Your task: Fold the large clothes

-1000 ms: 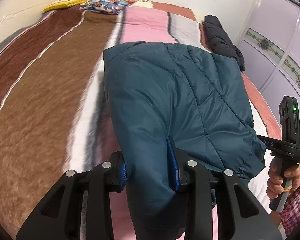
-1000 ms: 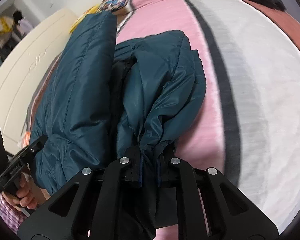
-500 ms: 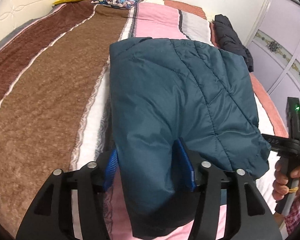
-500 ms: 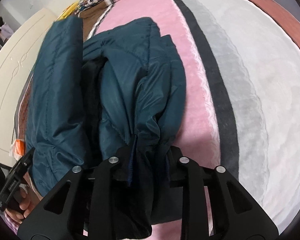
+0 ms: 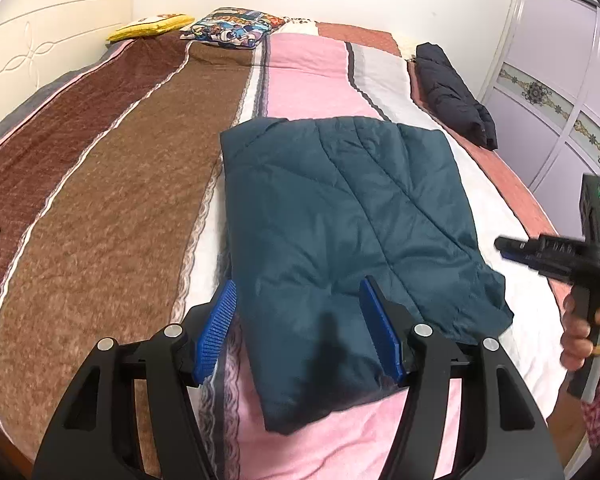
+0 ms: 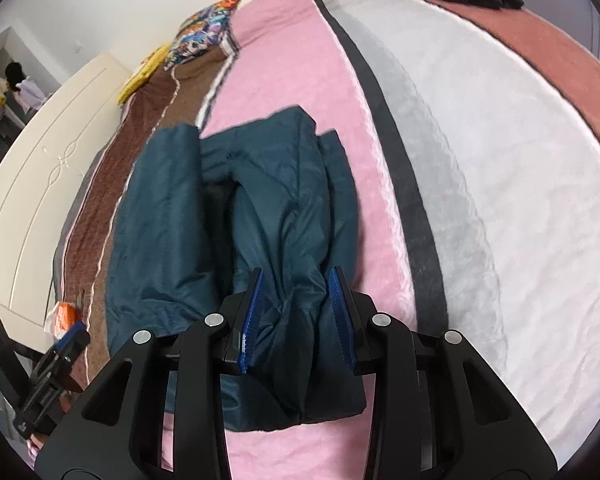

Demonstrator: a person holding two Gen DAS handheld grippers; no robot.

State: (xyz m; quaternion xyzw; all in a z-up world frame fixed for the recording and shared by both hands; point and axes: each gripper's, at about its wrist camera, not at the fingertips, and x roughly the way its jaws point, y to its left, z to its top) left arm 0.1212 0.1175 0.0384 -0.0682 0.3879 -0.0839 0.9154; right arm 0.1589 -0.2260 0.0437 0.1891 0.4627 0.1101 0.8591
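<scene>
One teal jacket [image 5: 340,232] lay folded on the bed [image 5: 100,208], across the pink and white stripes of the blanket, with no container anywhere near it. The left gripper [image 5: 300,332] hung over the jacket's near edge, its jaws wide apart and not touching the cloth; a second earlier they had been clamped on that edge, and they had just been opening. The right gripper [image 6: 298,316] stood over the jacket's bunched end [image 6: 288,320]; its jaws, too, had just been opening from a tight pinch, and the fabric sat between them, seemingly no longer pressed. Beyond the jacket, one dark garment [image 5: 452,92] lay at the bed's far edge, and two pillows [image 5: 228,30] rested by the headboard [image 5: 40,44].
</scene>
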